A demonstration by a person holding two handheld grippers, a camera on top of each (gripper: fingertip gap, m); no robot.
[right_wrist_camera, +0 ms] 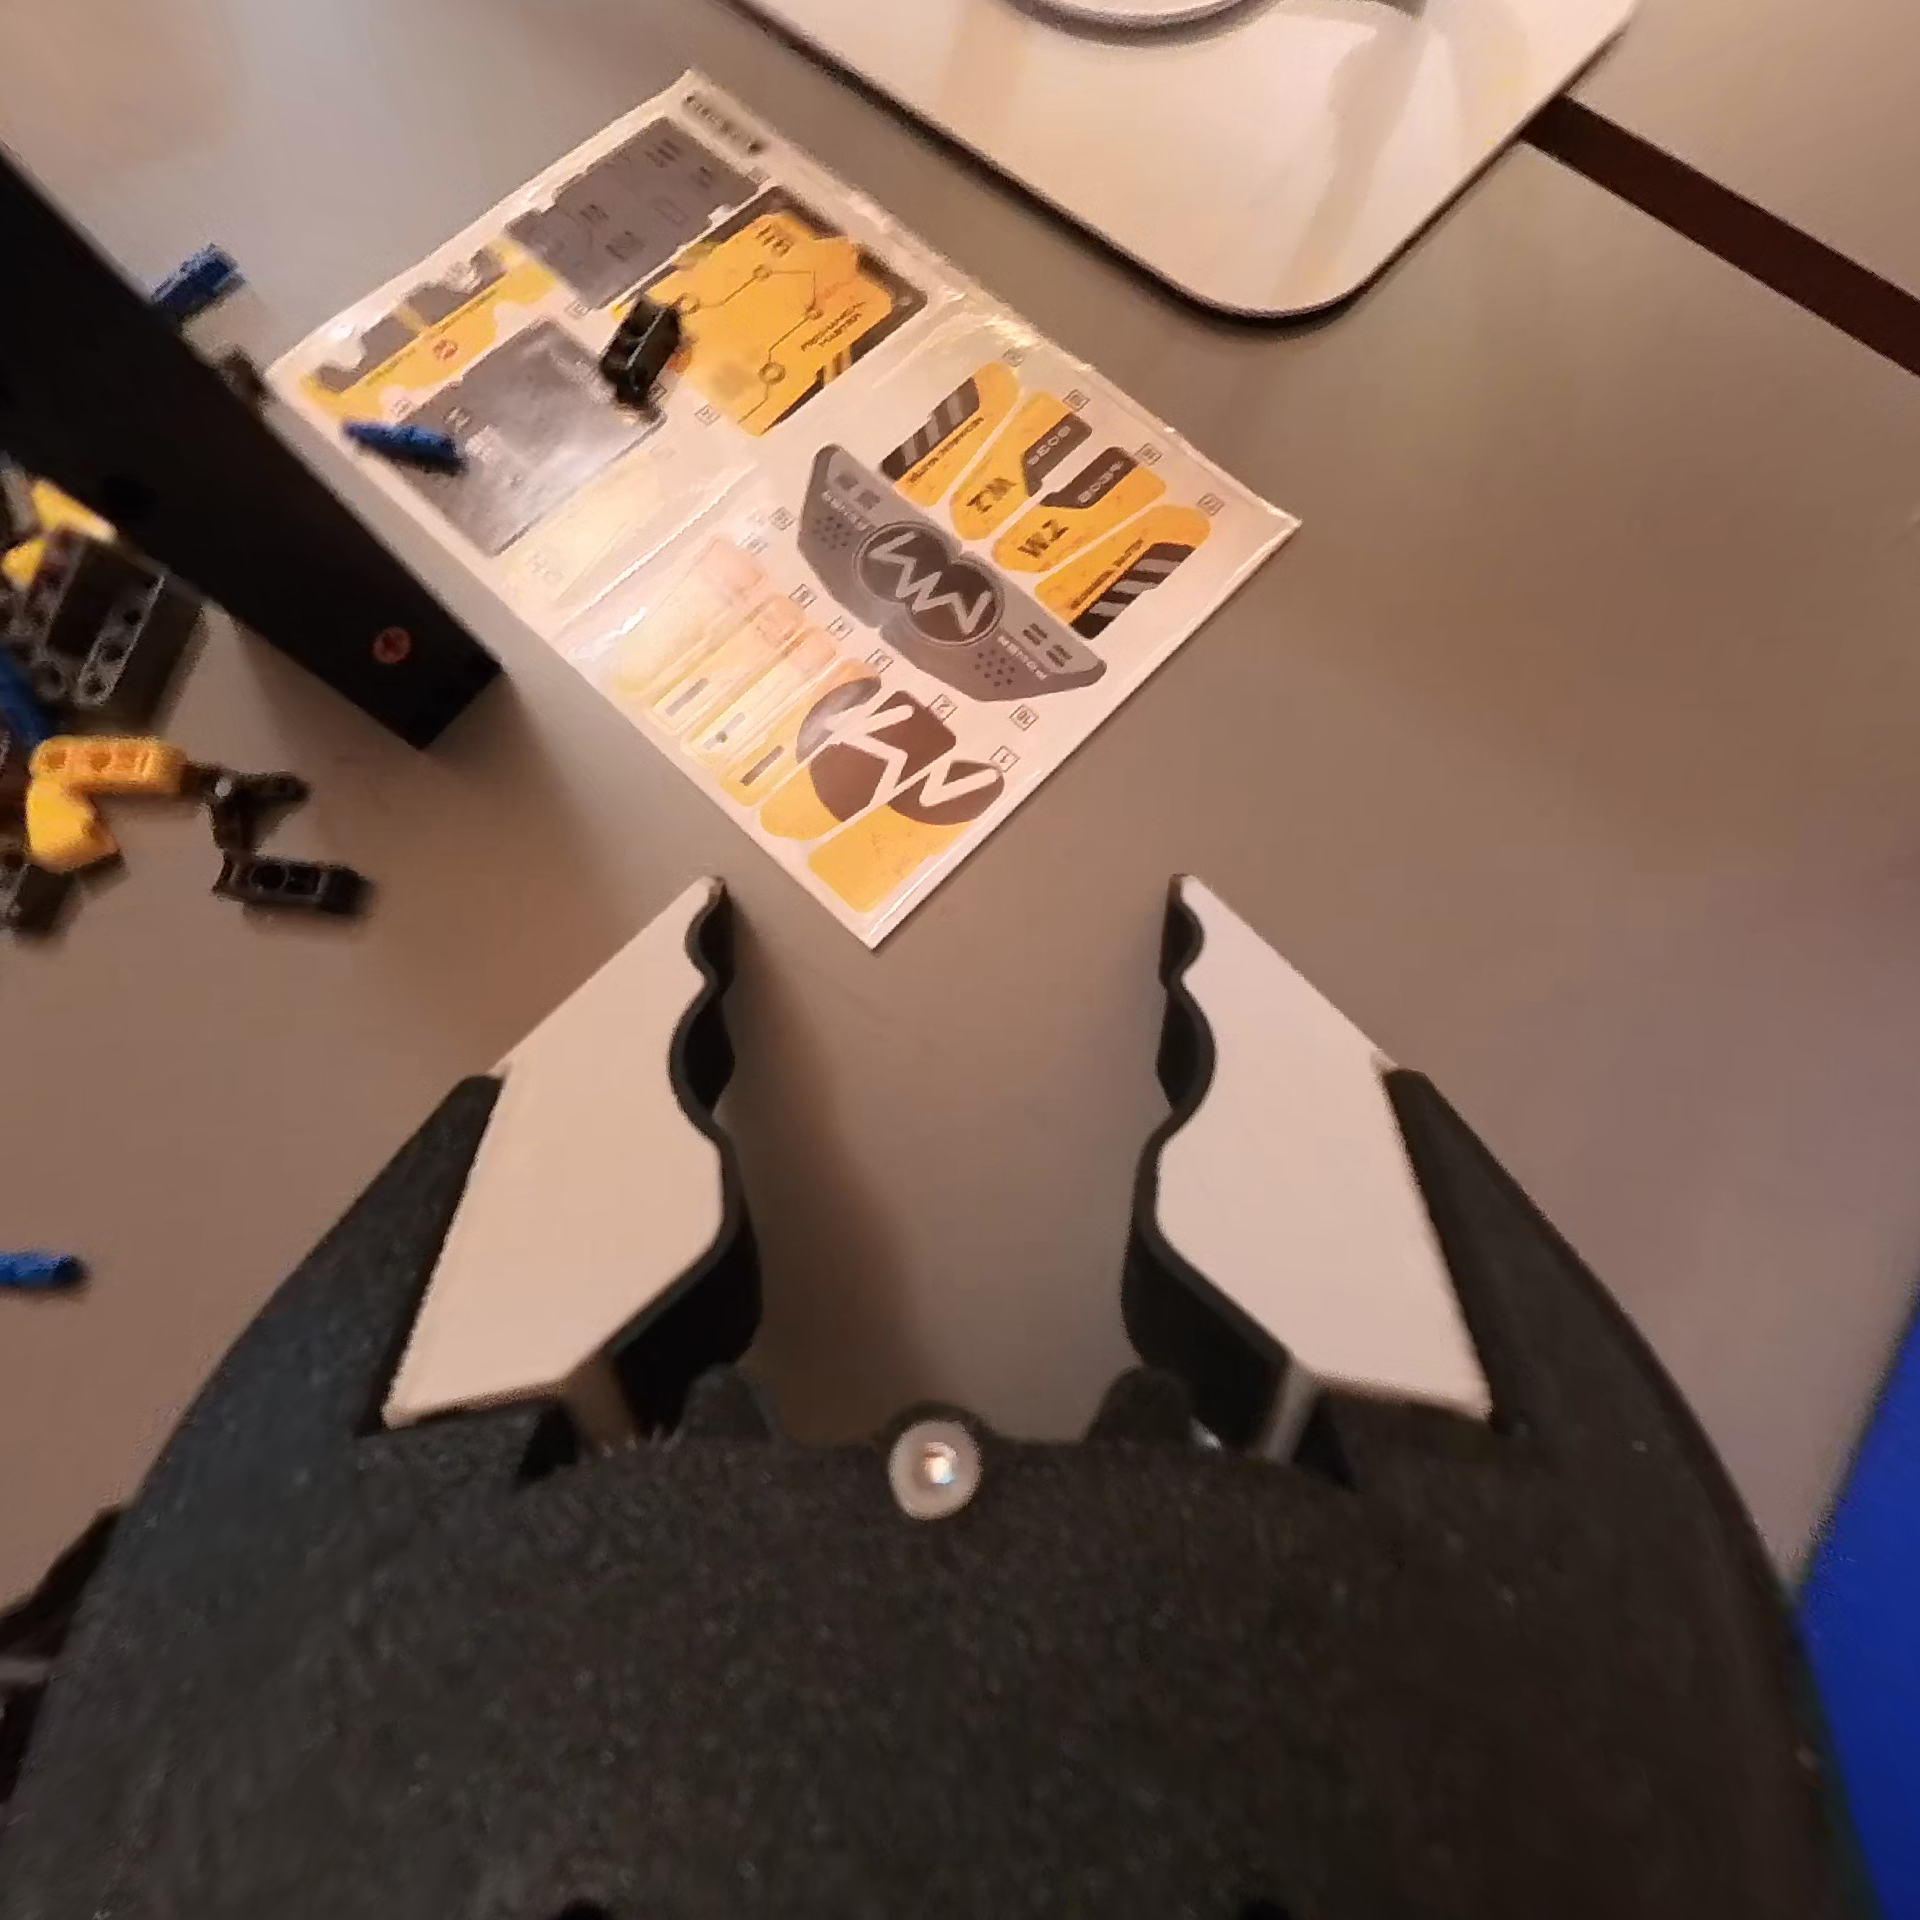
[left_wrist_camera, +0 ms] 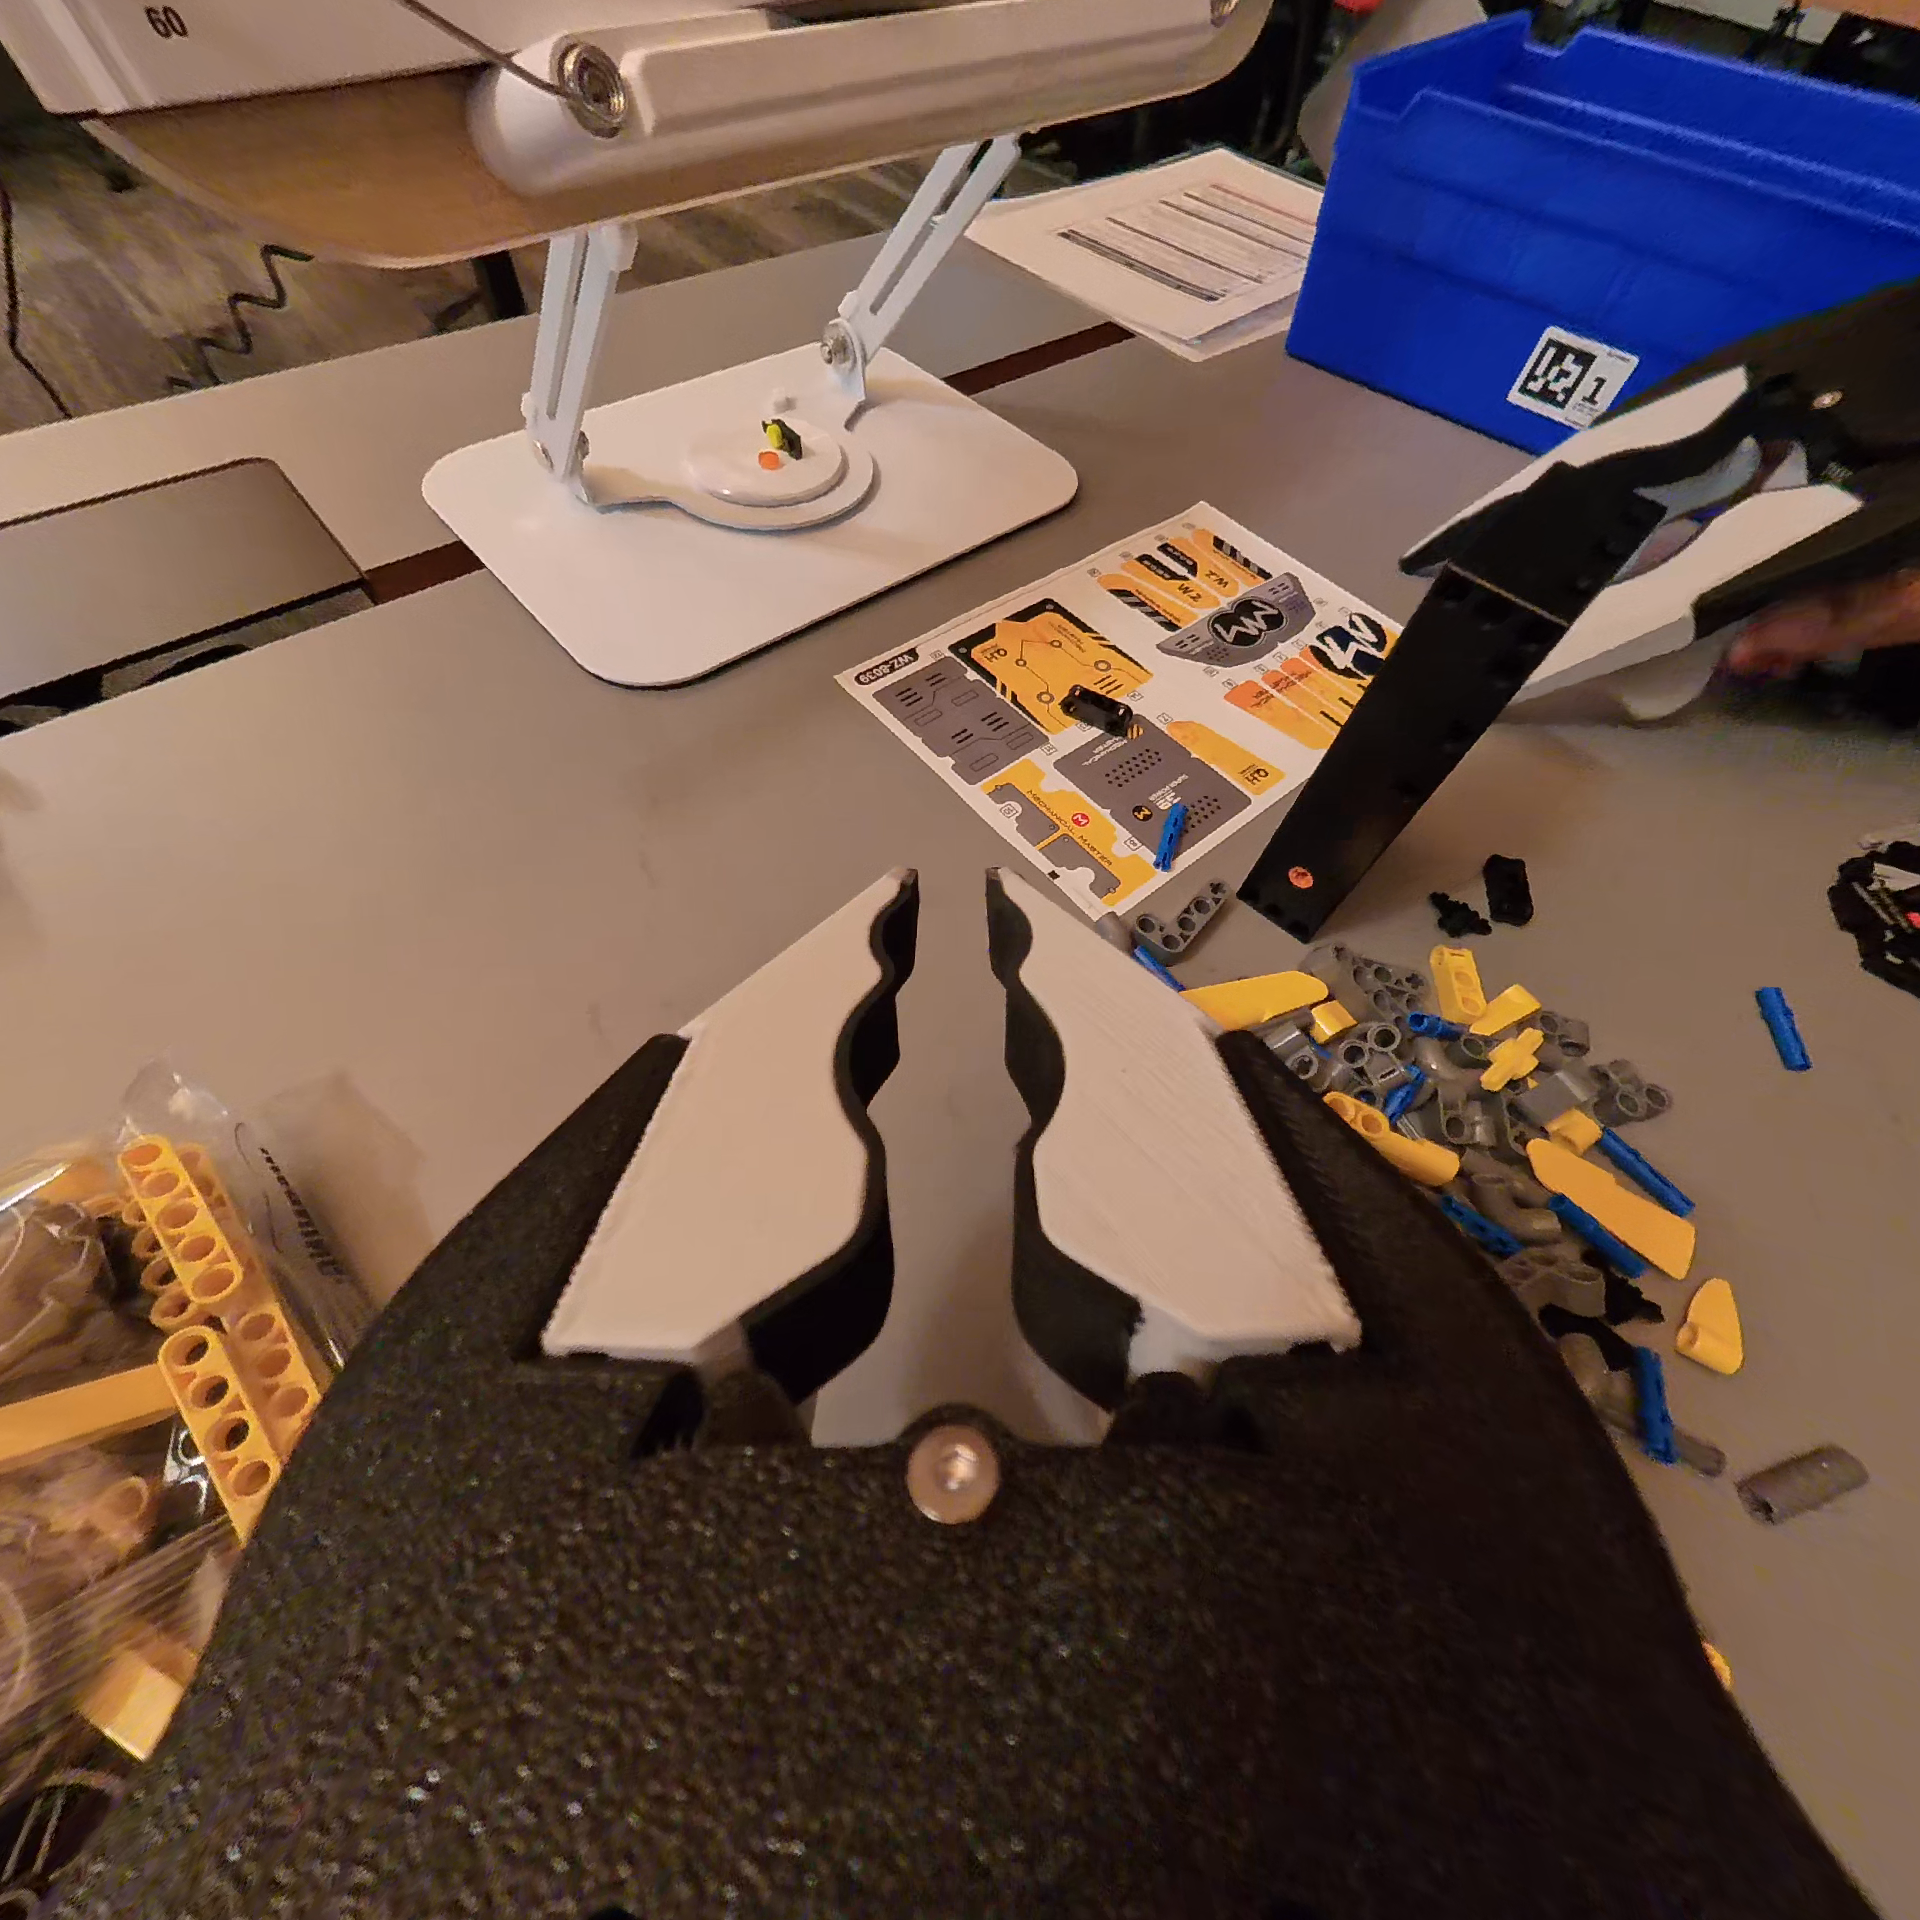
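Sticker sheet (right_wrist_camera: 790, 488) blurred beyond empty, parted right tongs (right_wrist_camera: 945, 904); left tongs (left_wrist_camera: 951, 883) slightly apart.

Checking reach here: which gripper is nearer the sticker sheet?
Right. The right gripper hovers open at the sticker sheet, its fingertips just short of the near edge. The left gripper sits farther back over bare table, near the sheet's corner.

**Both tongs empty, one narrow, one wide**

The left tongs (left_wrist_camera: 951, 883) point forward and down, fingertips a narrow gap apart with nothing between them. The right tongs (right_wrist_camera: 945, 894) tilt steeply down, spread wide and empty. In the left wrist view the right tongs (left_wrist_camera: 1455, 556) reach in from the right, a hand (left_wrist_camera: 1829, 623) behind them.
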